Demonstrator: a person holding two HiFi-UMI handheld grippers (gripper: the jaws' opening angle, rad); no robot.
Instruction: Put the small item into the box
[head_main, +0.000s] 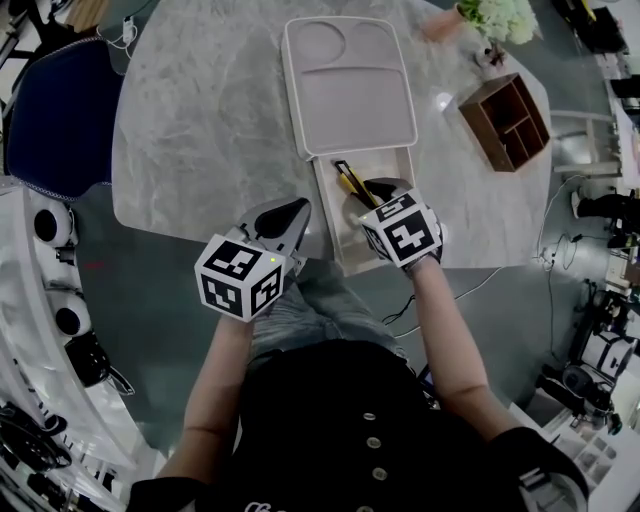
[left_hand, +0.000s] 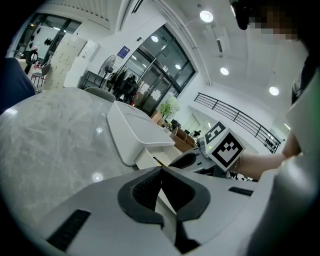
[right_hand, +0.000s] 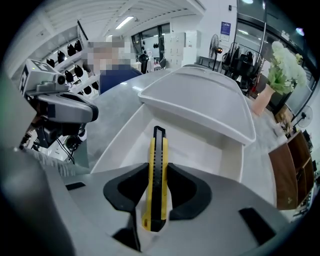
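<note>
The right tool (head_main: 368, 190) is clamped on a yellow-and-black utility knife (right_hand: 158, 150), tipped steeply down into the open white box (head_main: 388, 166) at mid-frame. The box's lid (head_main: 345, 90) lies across its far end. The left tool (left_hand: 161, 172), jaws together on nothing, hovers just left of the box at the marble worktop (head_main: 200, 120) edge.

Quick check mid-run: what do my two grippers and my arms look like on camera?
Both the left gripper and right gripper are light grey plastic shells with dark grey ribbed pads. Each carries a white cube with black square markers. Forearms are bare below short black sleeves.
</note>
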